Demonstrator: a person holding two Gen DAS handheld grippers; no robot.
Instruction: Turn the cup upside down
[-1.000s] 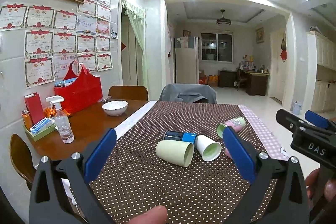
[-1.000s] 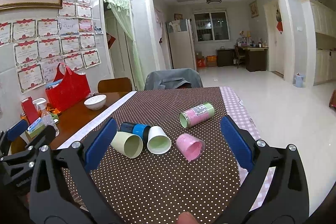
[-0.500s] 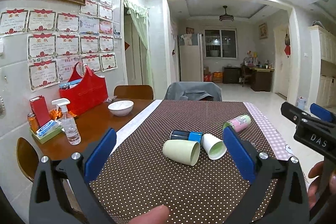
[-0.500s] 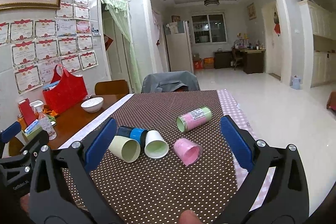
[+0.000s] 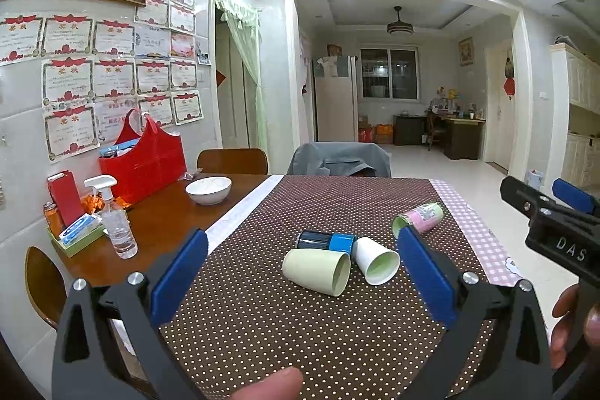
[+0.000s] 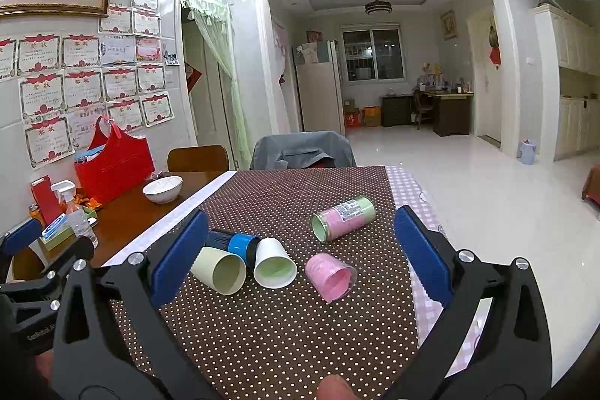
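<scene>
5 cups lie on their sides on the dotted tablecloth (image 6: 300, 343).
1 cream cup (image 6: 219, 270), 1 blue cup (image 6: 234, 243), 1 white cup (image 6: 273, 263), 1 pink cup (image 6: 330, 276), 1 labelled cup (image 6: 345, 218); left gripper (image 5: 300, 268) and right gripper (image 6: 300, 250) both gape wide, empty.

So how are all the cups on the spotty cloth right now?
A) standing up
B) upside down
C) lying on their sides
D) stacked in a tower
C: the pale green cup, white cup, pink cup, blue cup and the pink-and-green labelled cup all lie on their sides on the dotted cloth.
</scene>
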